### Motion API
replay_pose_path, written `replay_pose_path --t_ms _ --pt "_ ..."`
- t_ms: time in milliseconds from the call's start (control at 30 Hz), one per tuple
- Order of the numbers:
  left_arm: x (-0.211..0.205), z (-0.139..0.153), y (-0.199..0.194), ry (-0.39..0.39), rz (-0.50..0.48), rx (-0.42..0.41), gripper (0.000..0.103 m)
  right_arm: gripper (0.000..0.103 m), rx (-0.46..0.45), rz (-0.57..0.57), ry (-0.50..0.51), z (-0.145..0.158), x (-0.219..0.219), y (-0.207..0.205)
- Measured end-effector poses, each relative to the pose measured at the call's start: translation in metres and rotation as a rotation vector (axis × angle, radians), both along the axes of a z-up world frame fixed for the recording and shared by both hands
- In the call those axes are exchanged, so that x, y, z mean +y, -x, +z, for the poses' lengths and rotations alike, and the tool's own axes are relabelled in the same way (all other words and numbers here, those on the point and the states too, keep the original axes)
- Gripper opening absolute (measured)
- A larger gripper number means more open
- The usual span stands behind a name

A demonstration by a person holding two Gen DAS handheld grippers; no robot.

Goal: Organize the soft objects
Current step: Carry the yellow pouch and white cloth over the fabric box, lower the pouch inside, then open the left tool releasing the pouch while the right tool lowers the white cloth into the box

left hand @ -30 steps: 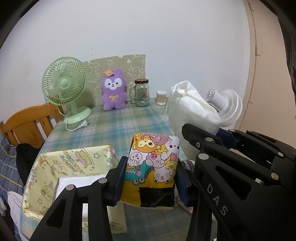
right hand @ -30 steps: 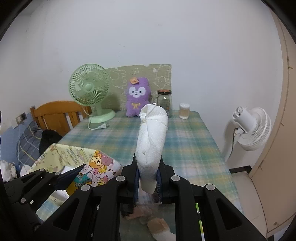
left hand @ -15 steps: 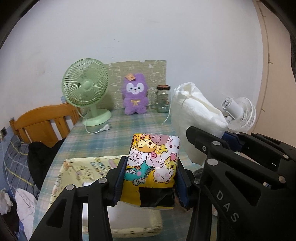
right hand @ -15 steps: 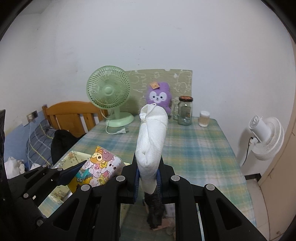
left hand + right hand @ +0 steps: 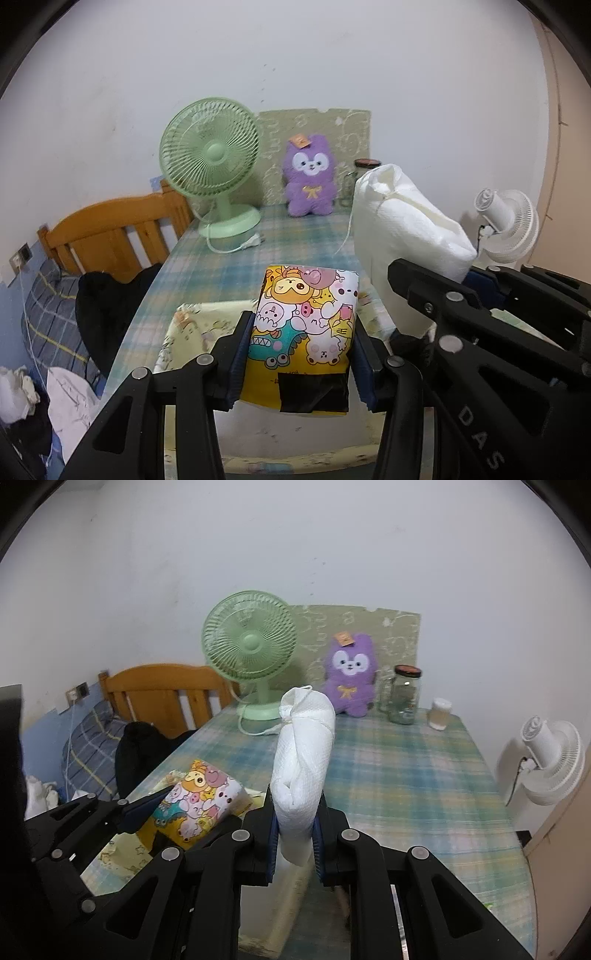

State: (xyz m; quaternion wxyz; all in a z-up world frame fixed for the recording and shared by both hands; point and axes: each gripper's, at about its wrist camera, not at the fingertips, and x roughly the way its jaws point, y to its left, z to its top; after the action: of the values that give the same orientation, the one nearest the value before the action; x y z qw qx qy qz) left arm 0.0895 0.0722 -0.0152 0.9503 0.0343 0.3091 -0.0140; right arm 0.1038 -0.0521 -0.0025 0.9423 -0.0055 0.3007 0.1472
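My left gripper (image 5: 301, 343) is shut on a yellow cartoon-print soft pack (image 5: 306, 332) and holds it above a pale yellow patterned fabric box (image 5: 207, 314) at the table's near edge. My right gripper (image 5: 295, 830) is shut on a white soft bundle (image 5: 303, 749), held upright beside the left one. The bundle also shows in the left wrist view (image 5: 402, 236), and the cartoon pack in the right wrist view (image 5: 195, 801). The fabric box shows under both grippers in the right wrist view (image 5: 122, 853).
A plaid-covered table (image 5: 399, 768) carries a green fan (image 5: 255, 646), a purple plush (image 5: 351, 679), a glass jar (image 5: 404, 694) and a small cup (image 5: 439, 712) at the back. A wooden bed headboard (image 5: 162, 690) stands left, a white floor fan (image 5: 546, 760) right.
Both grippers have risen and drawn back with their loads still held. The fabric box now lies lower and more directly under the left gripper, and more of the bed shows at left.
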Motion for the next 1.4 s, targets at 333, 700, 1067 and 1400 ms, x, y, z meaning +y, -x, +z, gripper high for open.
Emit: replay_pose_path --t_ms 333,700,1067,1400 --pt "0.025 -0.028 -0.013 -0.024 0.045 0.061 0.050 0.018 0.074 0.035 -0.004 -0.029 0.026 -0.009" --pt "0.040 -0.054 -0.019 -0.016 0.074 0.120 0.080 0.018 0.170 0.054 0.002 -0.057 0.042 -0.021" --pt "0.051 -0.060 -0.019 0.027 0.089 0.159 0.089 0.068 0.198 0.042 0.009 -0.068 0.050 -0.028" --pt "0.046 -0.053 -0.016 0.042 0.075 0.137 0.092 0.082 0.162 0.021 0.007 -0.060 0.044 -0.023"
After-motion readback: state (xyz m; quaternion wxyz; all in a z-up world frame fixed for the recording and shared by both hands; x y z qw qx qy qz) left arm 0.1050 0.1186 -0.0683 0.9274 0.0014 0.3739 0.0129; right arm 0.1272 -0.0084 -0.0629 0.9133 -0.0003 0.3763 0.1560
